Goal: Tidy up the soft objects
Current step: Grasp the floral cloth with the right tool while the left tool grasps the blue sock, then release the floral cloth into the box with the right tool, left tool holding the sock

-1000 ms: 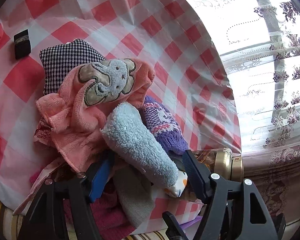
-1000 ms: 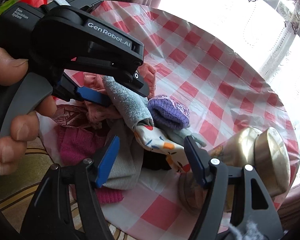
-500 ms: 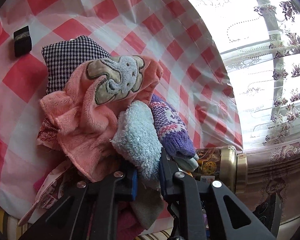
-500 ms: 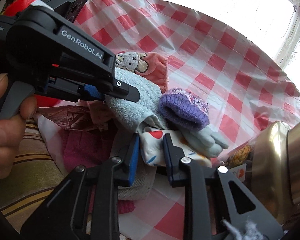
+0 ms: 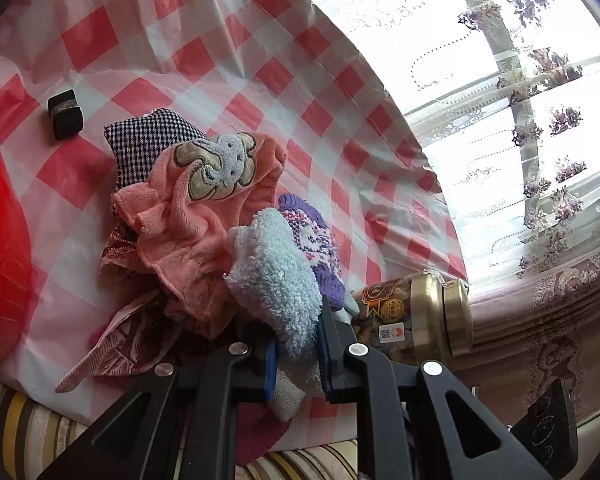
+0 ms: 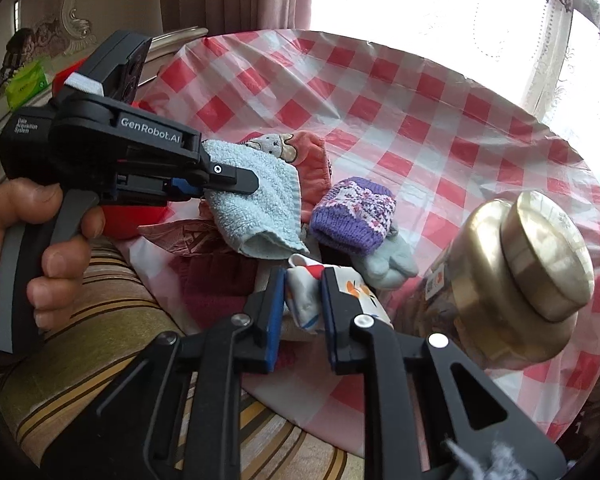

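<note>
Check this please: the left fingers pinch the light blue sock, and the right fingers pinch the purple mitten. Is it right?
Not quite. The left fingers do pinch the light blue sock, but the right fingers pinch the white printed sock; the purple mitten lies free, as the right wrist view shows.

Fuzzy terry sock (image 5: 276, 276), knitted wool mitten (image 6: 354, 216), glossy plastic tablecloth (image 5: 228, 52) (creased), shiny brass-toned jar lid (image 6: 540, 256)

Both wrist views look down, close, sharing the sock pile (image 5: 236, 240).
</note>
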